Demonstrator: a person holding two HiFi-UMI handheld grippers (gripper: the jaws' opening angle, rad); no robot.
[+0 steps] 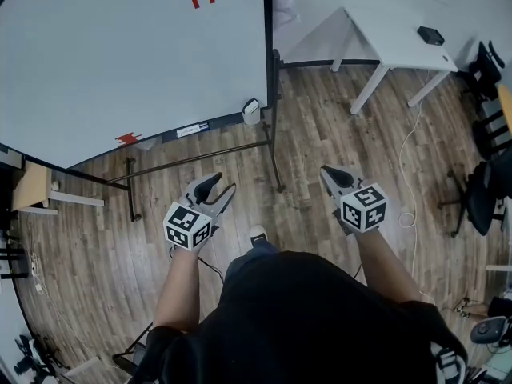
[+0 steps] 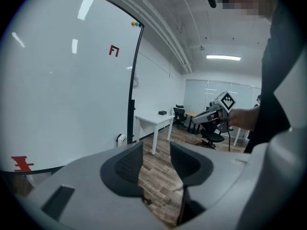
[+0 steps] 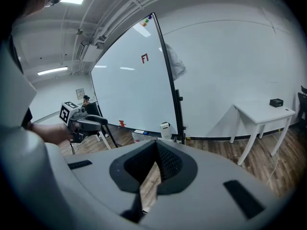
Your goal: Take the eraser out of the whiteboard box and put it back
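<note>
A small white whiteboard box (image 1: 251,111) hangs at the lower right corner of the big whiteboard (image 1: 120,54). It also shows in the left gripper view (image 2: 120,139) and the right gripper view (image 3: 165,129). I cannot make out the eraser in any view. My left gripper (image 1: 220,184) is held over the wooden floor, well short of the board, jaws apart and empty (image 2: 157,150). My right gripper (image 1: 326,171) hovers level with it to the right, its pads meeting at the tips with nothing between them (image 3: 157,147).
The whiteboard's dark stand legs (image 1: 274,162) reach out over the floor between me and the box. A white table (image 1: 400,30) with a small black object (image 1: 430,34) stands at the back right. Office chairs (image 1: 480,190) and a white cable (image 1: 410,174) lie to the right.
</note>
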